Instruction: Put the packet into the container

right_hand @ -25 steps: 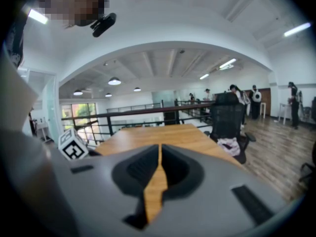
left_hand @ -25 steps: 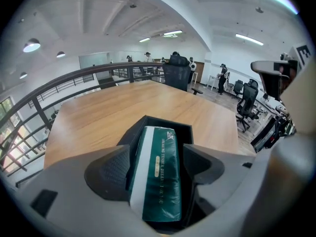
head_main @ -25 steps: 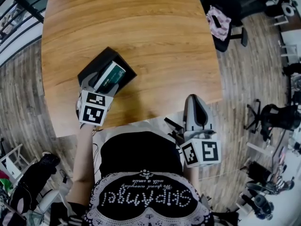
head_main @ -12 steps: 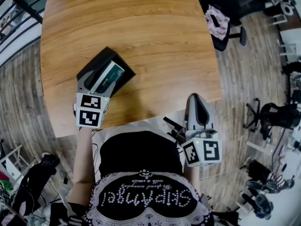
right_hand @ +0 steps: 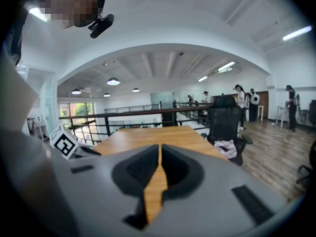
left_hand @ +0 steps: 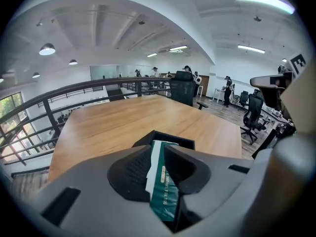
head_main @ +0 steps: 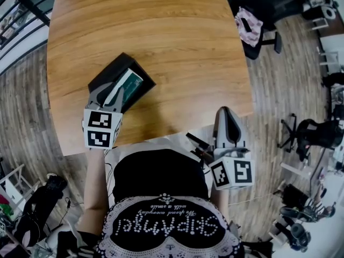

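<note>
Green packet (head_main: 128, 86) sits on edge over the black container (head_main: 109, 75) on the wooden table (head_main: 161, 31) — long axis running away from the person, slanting right. The left gripper (head_main: 115, 94) has just closed its jaws and pinches it; the right gripper (head_main: 226, 113) — jaws pressed together, empty — hangs by the table's near edge.

Open office: swivel chairs (head_main: 259, 32), wood mtg table (head_main: 161, 36), mezz railing (left_hand: 74, 90).
</note>
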`<state>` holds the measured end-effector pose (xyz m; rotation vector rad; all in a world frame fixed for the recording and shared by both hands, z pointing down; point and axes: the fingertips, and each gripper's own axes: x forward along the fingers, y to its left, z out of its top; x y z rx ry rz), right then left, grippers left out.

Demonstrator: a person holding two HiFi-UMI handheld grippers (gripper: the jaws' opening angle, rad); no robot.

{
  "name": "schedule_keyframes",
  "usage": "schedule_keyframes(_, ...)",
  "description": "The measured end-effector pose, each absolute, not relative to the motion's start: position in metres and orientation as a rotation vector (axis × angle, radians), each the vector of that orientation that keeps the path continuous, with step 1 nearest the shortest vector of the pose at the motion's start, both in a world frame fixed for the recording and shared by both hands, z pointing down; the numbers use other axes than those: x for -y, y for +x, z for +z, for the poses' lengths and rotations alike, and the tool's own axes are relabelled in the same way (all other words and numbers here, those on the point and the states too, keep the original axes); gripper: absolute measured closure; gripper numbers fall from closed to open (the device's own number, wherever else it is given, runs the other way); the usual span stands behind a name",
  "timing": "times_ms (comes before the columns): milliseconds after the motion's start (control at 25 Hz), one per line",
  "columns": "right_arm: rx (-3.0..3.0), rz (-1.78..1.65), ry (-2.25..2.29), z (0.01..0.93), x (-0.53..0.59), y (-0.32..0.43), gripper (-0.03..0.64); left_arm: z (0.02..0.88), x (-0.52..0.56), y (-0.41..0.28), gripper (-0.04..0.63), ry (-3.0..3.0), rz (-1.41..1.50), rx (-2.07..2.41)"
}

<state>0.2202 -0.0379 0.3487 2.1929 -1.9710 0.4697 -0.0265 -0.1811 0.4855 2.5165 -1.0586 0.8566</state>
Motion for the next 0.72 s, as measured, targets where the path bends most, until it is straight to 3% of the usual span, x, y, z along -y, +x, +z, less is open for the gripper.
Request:
schedule_keyframes(200, 1.978, 0.467, 2.185, 0.348, 0.039, 0.220, 0.577, 0.470, 0.187, -0.034, 0.549, 2.542, 0.793, 1.139)
schedule_keyframes(720, 2.034, 0.450, 2.127, 0.347, 0.052, 0.216, 0.577, 0.423, 0.190, -0.042, 0.557, 2.643, 0.601, 1.260)
